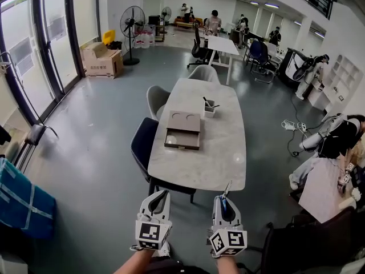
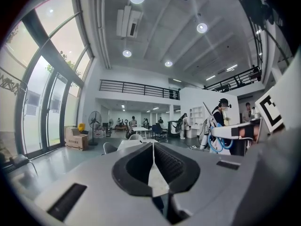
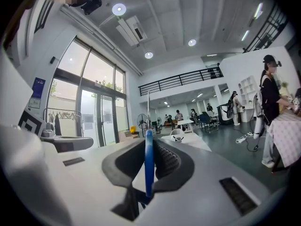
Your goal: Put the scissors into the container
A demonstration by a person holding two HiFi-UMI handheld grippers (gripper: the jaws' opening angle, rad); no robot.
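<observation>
In the head view a small white container (image 1: pixel 209 110) with dark tools in it stands on the far right part of the long marble table (image 1: pixel 217 153). At the bottom of that view my two grippers hover side by side just short of the table's near end. My right gripper (image 1: pixel 224 201) is shut on the blue-handled scissors (image 3: pixel 148 164), whose thin metal blade (image 1: pixel 227 187) sticks out ahead toward the table. In the right gripper view the container (image 3: pixel 178 138) shows far off. My left gripper (image 1: pixel 161 194) is shut, its pads meeting with nothing between them (image 2: pixel 153 147).
A brown flat box (image 1: pixel 183 130) with an open drawer lies mid-table. Chairs (image 1: pixel 145 144) stand along the table's left side and far end. A seated person (image 1: pixel 336 138) and cables are on the right, a fan (image 1: pixel 132 21) and cardboard boxes (image 1: pixel 102 61) by the windows.
</observation>
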